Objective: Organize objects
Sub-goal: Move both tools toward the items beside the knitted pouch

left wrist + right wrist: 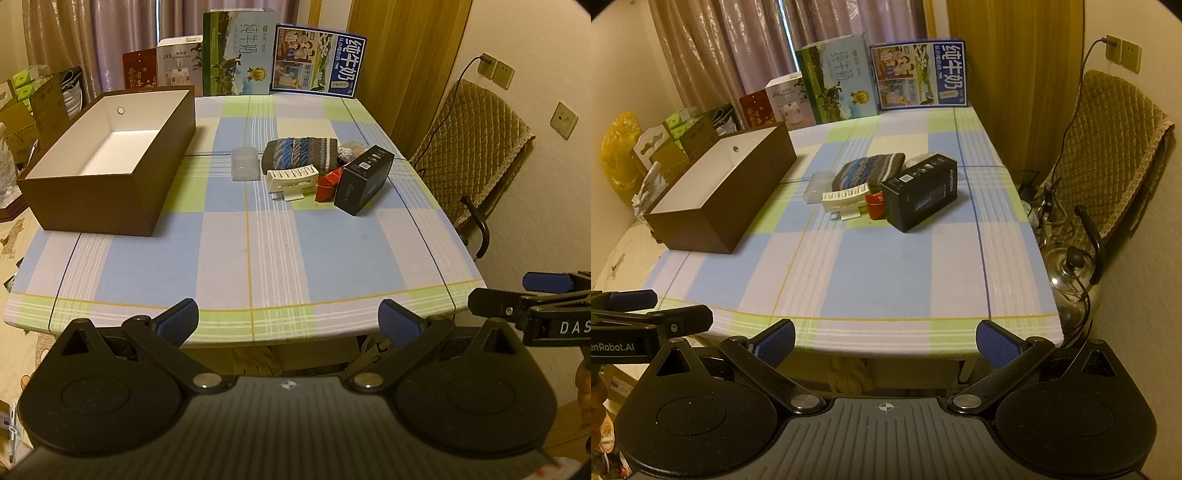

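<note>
Held back from the near edge of the desk [258, 258], the left gripper [288, 325] and the right gripper [885, 341] are seen with jaws spread wide and nothing between them. The task's things are gathered in a tight cluster past the desk's middle: a black box [919, 190] at the right, a red packet [874, 205] touching it, a white slotted rack [291, 179], a clear plastic cup [243, 164] lying on its side at the left, and a striped knitted pouch [301, 153] behind them. An open brown box [110, 162] with a white inside stands empty, well apart on the left, and is judged to be the destination.

Nothing has been lifted yet, so the step in hand is judged to be the first reach. An outer piece is best taken first, the black box by the right gripper or the cup by the left, so that neighbours are not dragged. The rack's thin foot and the crowded packet could be snagged. Milk cartons [240, 53] at the far edge and a padded chair [1108, 155] at the right are kept clear of.
</note>
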Demonstrator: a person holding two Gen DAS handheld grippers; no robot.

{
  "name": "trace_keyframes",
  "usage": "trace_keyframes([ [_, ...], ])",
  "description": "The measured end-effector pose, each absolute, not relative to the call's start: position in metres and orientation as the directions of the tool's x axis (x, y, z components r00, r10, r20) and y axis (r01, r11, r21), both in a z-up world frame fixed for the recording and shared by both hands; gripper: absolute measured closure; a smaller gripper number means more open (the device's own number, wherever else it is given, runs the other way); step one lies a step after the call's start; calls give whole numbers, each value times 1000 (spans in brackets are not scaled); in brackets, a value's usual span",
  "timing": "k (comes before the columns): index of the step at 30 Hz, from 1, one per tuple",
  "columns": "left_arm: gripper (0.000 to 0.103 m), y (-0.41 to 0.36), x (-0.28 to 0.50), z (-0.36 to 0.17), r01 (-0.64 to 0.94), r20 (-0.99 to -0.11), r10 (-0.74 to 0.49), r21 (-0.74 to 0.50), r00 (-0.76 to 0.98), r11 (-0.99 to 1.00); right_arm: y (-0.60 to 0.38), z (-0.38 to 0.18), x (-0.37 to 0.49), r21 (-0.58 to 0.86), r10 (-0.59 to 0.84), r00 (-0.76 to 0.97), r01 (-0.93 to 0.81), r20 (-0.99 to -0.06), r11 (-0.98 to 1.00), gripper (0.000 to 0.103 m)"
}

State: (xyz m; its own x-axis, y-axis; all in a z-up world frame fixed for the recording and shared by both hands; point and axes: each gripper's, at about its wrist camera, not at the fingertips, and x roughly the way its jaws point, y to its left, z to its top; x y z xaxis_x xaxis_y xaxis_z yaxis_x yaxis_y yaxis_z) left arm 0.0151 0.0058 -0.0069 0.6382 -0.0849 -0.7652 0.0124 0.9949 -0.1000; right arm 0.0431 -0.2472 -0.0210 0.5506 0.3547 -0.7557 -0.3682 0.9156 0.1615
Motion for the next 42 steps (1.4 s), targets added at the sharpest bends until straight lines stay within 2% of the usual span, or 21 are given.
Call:
trace_keyframes([
  [23, 1, 15, 41, -9, 36, -780, -102, -102, 618, 994, -235, -24, 63, 167, 340, 540, -343, -770, 924, 2],
  [42, 1, 14, 102, -16, 101, -799, -134, -92, 586, 991, -227, -32, 104, 173, 308, 533, -289, -788, 942, 2],
])
